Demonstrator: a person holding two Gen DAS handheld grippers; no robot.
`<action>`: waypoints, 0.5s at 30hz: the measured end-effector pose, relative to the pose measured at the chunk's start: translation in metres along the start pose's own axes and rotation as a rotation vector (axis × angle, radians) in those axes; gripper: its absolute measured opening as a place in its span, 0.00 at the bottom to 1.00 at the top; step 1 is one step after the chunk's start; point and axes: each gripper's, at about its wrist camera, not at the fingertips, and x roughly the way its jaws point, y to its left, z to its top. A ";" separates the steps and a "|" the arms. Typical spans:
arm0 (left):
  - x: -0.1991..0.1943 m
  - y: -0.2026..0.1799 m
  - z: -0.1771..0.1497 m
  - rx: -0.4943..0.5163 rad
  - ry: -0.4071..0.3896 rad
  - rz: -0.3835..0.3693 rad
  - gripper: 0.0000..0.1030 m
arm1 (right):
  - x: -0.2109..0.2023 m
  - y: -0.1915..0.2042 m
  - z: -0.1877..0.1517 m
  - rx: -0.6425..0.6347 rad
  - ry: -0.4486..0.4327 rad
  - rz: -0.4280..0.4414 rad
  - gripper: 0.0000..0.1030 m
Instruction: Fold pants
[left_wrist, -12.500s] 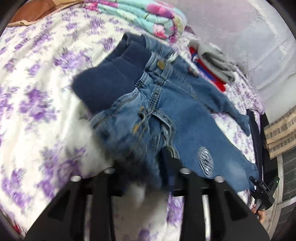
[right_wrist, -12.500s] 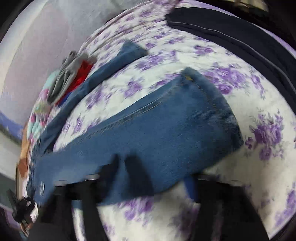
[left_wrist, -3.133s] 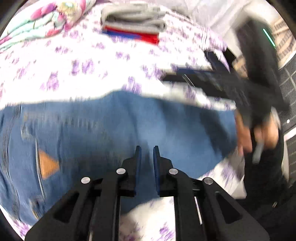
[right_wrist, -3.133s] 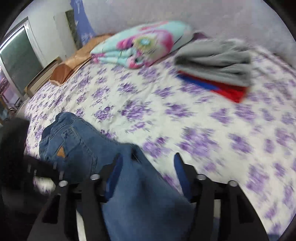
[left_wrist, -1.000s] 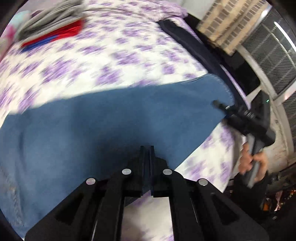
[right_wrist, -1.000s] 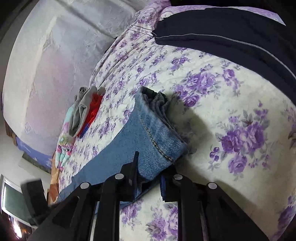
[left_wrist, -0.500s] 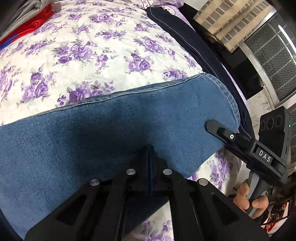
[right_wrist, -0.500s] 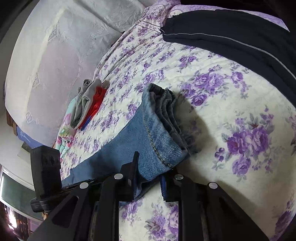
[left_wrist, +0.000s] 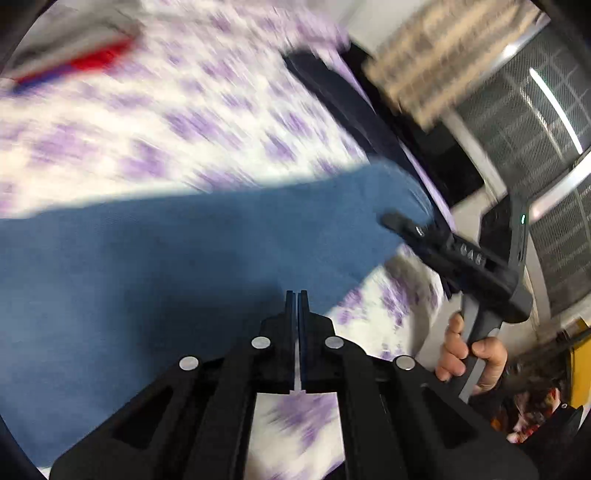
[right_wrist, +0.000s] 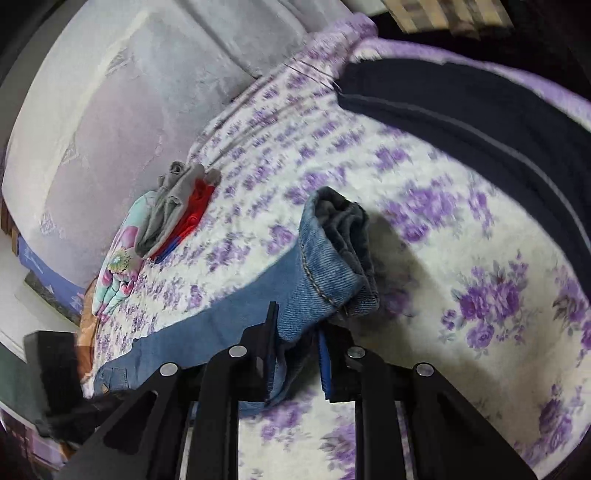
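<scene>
Denim pants lie lengthwise on the floral bedspread, hems at 12 o'clock of the right gripper, which pinches the stacked cuffs. Left gripper, fingers pressed together, pinches the near long edge. Recommend lifting both grips level and carrying cuffs toward the waistband, edges aligned. Both grippers angle downward; a hand grasps the right handle.
</scene>
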 end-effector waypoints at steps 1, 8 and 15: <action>-0.017 0.010 -0.002 -0.010 -0.027 0.056 0.01 | -0.003 0.010 0.000 -0.016 -0.011 0.001 0.19; -0.111 0.126 -0.040 -0.263 -0.105 0.283 0.01 | -0.012 0.105 0.003 -0.222 -0.044 0.060 0.19; -0.136 0.185 -0.063 -0.398 -0.132 0.272 0.01 | 0.014 0.232 -0.047 -0.648 0.100 0.123 0.19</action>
